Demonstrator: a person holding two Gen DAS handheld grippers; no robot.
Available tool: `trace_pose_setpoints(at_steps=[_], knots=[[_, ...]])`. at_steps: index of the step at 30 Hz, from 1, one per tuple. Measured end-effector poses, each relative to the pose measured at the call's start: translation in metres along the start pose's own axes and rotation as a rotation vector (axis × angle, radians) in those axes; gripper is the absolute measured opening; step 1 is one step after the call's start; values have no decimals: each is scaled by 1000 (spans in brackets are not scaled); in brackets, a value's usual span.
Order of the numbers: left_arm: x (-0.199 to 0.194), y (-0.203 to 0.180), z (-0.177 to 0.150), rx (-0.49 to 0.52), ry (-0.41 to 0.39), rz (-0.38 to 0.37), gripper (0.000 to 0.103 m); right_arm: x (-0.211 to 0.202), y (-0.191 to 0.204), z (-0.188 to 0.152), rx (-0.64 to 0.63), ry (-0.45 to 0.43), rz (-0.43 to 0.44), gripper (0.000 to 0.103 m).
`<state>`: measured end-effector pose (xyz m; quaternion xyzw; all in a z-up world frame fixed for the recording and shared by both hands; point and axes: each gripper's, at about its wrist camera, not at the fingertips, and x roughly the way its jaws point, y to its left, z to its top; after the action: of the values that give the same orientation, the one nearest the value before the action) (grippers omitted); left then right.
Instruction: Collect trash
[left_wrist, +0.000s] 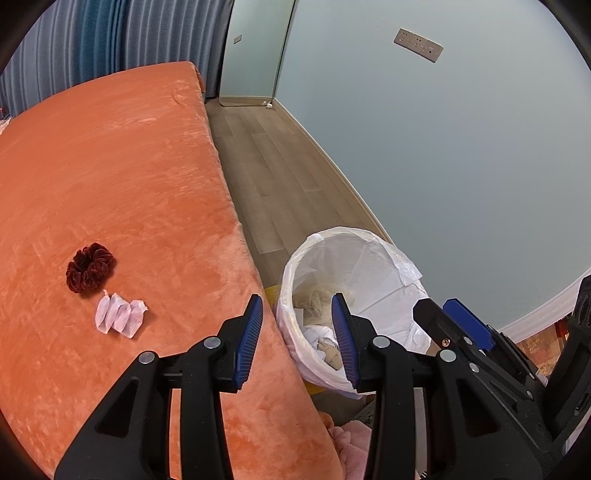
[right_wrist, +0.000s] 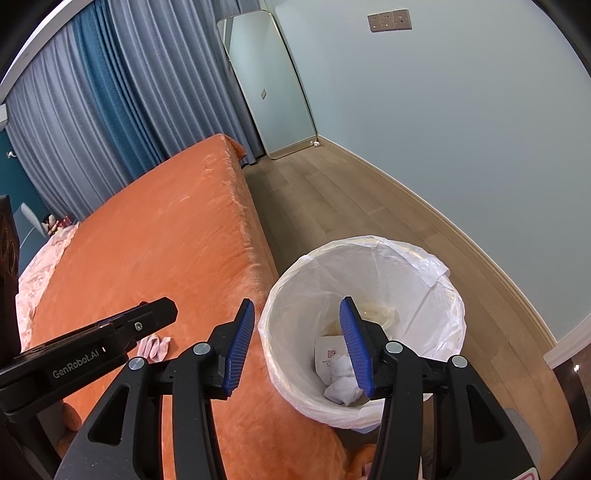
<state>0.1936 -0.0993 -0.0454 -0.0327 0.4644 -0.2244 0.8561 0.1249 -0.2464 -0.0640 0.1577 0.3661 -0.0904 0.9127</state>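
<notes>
A white-lined trash bin (left_wrist: 369, 258) stands on the floor beside the orange bed (left_wrist: 110, 166); it holds crumpled tissues and paper (right_wrist: 343, 384). A crumpled white tissue (left_wrist: 120, 314) lies on the bed next to a dark red scrunchie (left_wrist: 89, 266). My left gripper (left_wrist: 297, 306) is open and empty, over the bed edge and the bin's rim. My right gripper (right_wrist: 297, 310) is open and empty, above the bin's near rim (right_wrist: 280, 354). The tissue also shows partly in the right wrist view (right_wrist: 155, 347), behind the left gripper's finger.
Wooden floor (left_wrist: 277, 166) runs between the bed and the pale wall. A tall mirror (right_wrist: 269, 85) leans at the far corner beside blue curtains (right_wrist: 92, 110). Pink bedding (right_wrist: 33, 280) lies at the bed's left side.
</notes>
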Motion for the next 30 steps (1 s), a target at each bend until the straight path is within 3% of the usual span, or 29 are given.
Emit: trace_pose_setpoints(at_steps=[14,30], knots=[[-15,38,-10,-44,-12,42,37,6,35,-17,-54,33,21,47],[-32,111,-19,-135,-23,99,37,26,101,-37,-153,91,69,47]])
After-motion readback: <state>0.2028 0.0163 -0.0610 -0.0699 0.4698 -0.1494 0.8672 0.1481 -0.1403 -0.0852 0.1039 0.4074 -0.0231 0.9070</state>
